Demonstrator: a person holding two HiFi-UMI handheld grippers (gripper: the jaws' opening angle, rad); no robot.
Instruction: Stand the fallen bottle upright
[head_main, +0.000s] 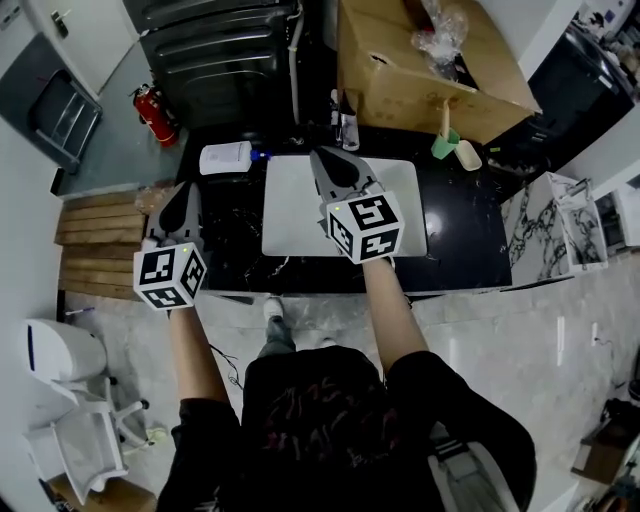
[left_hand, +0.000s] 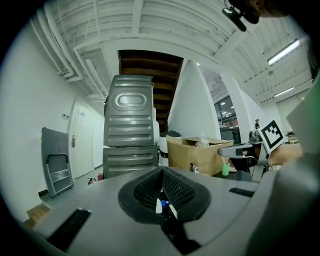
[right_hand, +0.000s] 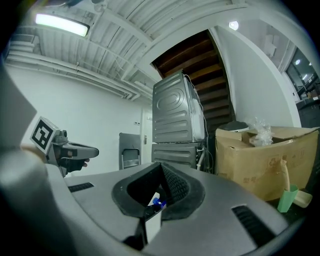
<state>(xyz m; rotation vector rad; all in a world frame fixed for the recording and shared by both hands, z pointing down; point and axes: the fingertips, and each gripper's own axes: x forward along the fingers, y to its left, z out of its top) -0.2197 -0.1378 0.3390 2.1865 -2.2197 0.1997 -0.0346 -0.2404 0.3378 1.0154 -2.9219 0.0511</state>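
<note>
A black desk (head_main: 460, 240) holds a big brown cardboard box (head_main: 400, 70) at the far right. Its print looks too blurry to read. A white mat (head_main: 295, 215) lies in the middle. The white bottle (head_main: 225, 158) lies on its side, far left. The left claw (head_main: 186, 195) and the right claw (head_main: 326, 162) are shut tight and hold nothing.

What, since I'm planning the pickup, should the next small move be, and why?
Probably open the left gripper and ease it forward toward the bottle. The bottle lies on its side on the black table, just beyond that gripper's tips, and the gripper's jaws are together on nothing. The right gripper is farther away, also shut.
</note>
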